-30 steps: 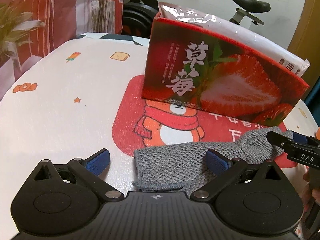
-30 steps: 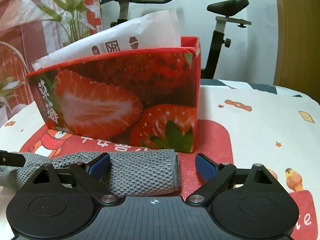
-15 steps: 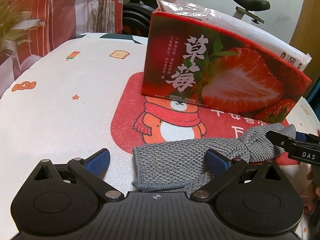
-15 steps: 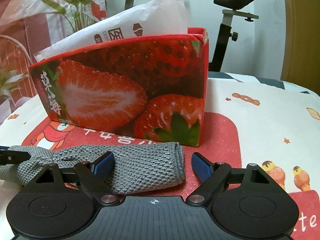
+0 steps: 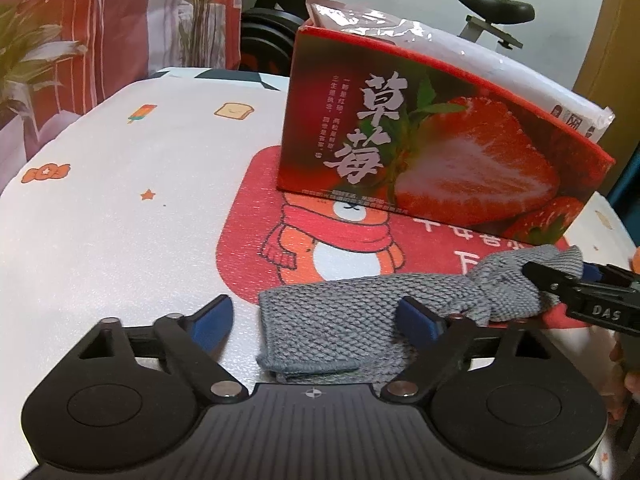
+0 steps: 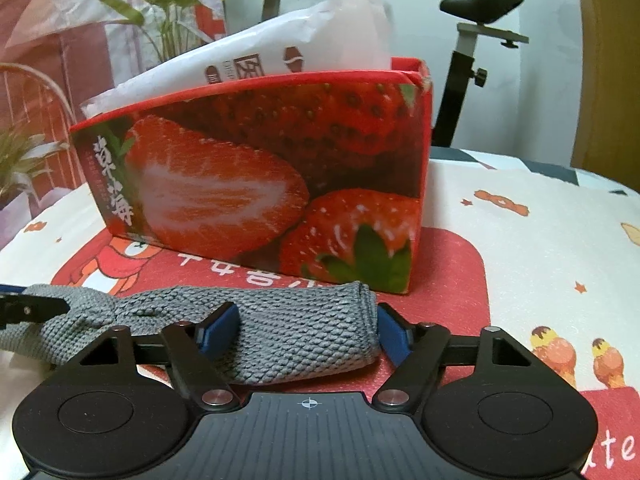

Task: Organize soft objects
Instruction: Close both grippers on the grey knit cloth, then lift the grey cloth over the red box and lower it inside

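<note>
A grey knitted cloth (image 5: 332, 328) lies flat, bunched at its middle, on a red bear mat (image 5: 248, 248) in front of a red strawberry box (image 5: 440, 152). My left gripper (image 5: 316, 320) straddles the cloth's left end, jaws closing; its left pad stands clear of the fabric and its right pad rests on it. My right gripper (image 6: 306, 330) straddles the cloth's (image 6: 300, 312) right end, jaws closing, with its right pad at the folded edge. Each view shows the other gripper's finger: the right one (image 5: 552, 278), the left one (image 6: 36, 307).
The strawberry box (image 6: 260, 184) holds a white plastic bag (image 6: 280, 52) that sticks out above its rim. A white tablecloth (image 5: 120, 200) with small cartoon prints covers the table. An exercise bike (image 6: 480, 4) and a plant (image 6: 160, 4) stand behind the table.
Both grippers' jaws have narrowed around the ends of the grey cloth, the right one more. The cloth and the box stay where they were.
</note>
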`<control>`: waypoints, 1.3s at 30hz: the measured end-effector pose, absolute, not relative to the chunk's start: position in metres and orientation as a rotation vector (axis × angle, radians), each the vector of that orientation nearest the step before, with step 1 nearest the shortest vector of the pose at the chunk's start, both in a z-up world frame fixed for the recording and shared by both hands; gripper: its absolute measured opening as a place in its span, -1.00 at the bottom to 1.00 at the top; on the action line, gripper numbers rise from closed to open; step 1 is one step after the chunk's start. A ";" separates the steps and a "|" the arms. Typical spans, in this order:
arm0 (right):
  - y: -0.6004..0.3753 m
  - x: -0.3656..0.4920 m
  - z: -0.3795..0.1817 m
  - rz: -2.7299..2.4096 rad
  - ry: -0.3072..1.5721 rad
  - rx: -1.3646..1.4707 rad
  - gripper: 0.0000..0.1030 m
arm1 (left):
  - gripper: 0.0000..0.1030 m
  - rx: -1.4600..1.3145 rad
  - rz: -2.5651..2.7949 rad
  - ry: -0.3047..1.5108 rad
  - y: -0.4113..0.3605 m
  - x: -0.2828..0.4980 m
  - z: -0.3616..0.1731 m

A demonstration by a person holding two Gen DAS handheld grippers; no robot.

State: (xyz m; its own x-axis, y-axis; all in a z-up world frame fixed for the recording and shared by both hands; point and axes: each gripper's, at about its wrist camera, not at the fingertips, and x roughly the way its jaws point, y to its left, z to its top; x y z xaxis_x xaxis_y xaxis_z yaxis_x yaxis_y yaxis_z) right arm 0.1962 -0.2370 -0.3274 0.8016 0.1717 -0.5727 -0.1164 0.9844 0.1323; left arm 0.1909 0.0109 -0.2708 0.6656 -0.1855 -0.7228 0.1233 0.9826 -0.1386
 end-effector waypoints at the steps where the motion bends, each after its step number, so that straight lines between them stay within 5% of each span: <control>1: -0.236 0.196 -0.327 0.156 0.622 0.088 0.32 | 0.54 -0.085 -0.182 0.824 0.011 0.190 -0.270; 3: -0.236 0.196 -0.327 0.158 0.621 0.091 0.29 | 0.37 -0.093 -0.202 0.824 0.011 0.190 -0.269; 7: -0.236 0.194 -0.326 0.165 0.626 0.088 0.16 | -0.35 -0.072 -0.210 0.828 0.010 0.188 -0.268; 9: -0.235 0.191 -0.324 0.165 0.630 0.077 0.03 | -0.55 -0.092 -0.240 0.836 0.011 0.188 -0.267; 13: -0.236 0.183 -0.317 0.170 0.642 0.099 -0.44 | -0.59 -0.086 -0.265 0.819 0.009 0.182 -0.264; 16: -0.243 0.176 -0.310 0.174 0.631 0.146 -0.52 | -0.60 -0.089 -0.266 0.800 0.009 0.179 -0.260; 39: -0.258 0.129 -0.186 0.281 0.305 0.123 -0.57 | -0.60 -0.080 -0.329 0.481 0.007 0.161 -0.152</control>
State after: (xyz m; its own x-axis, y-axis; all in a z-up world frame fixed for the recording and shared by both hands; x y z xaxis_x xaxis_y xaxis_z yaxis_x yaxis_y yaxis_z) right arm 0.1289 -0.2580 -0.1861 0.9151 0.2911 -0.2788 -0.2540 0.9536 0.1619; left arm 0.1609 0.0069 -0.1518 0.8353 -0.3289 -0.4406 0.2915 0.9444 -0.1524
